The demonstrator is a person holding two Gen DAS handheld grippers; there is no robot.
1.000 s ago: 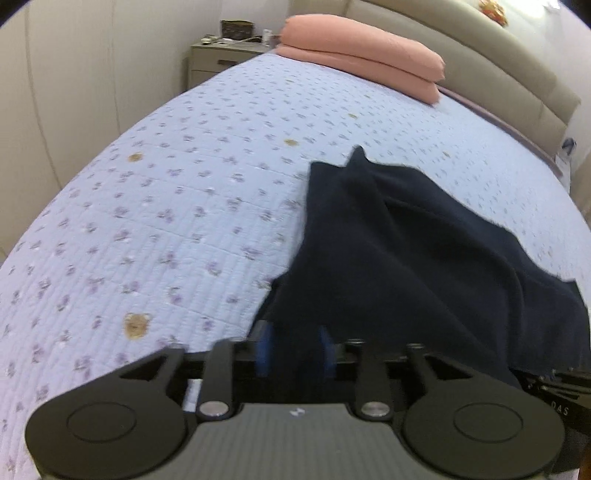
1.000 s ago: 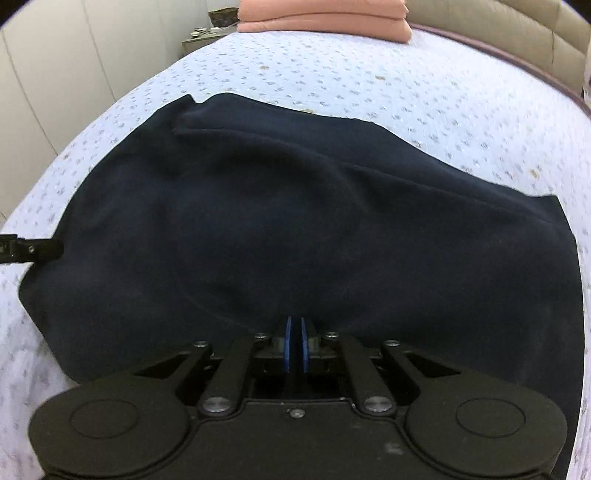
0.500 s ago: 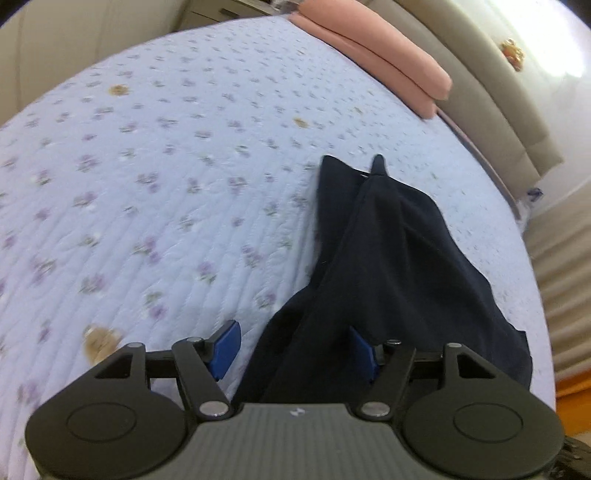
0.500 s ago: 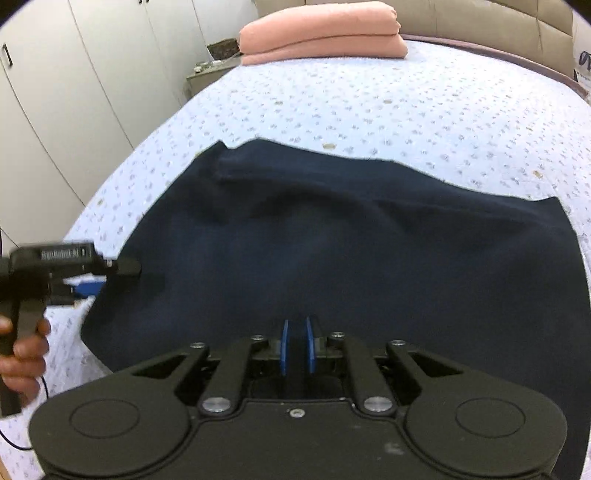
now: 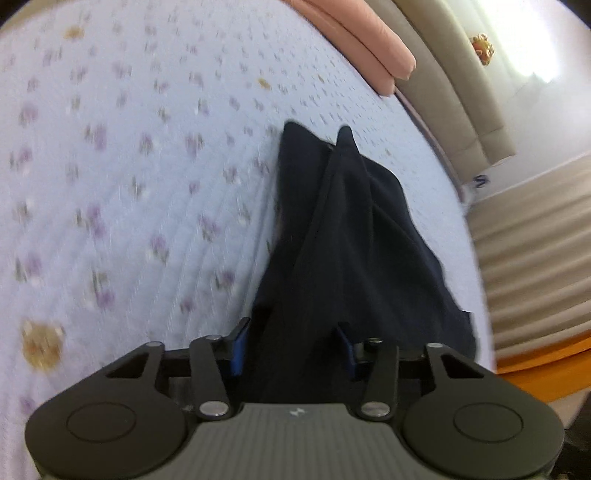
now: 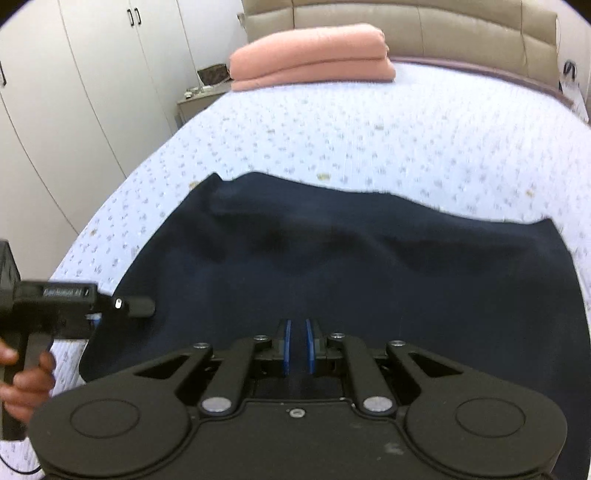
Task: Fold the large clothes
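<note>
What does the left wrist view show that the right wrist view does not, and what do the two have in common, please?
Only the left wrist view shows the left gripper open around a bunched edge of the navy garment, plus beige curtains. Only the right wrist view shows the right gripper, its blue pads narrowly apart over the cloth, white wardrobe doors and a nightstand. Both show the floral bedspread, folded pink blanket and headboard.

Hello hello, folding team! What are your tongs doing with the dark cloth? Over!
Left tongs open, astride dark cloth edge. Right tongs pinching near hem. Nothing blocking.
</note>
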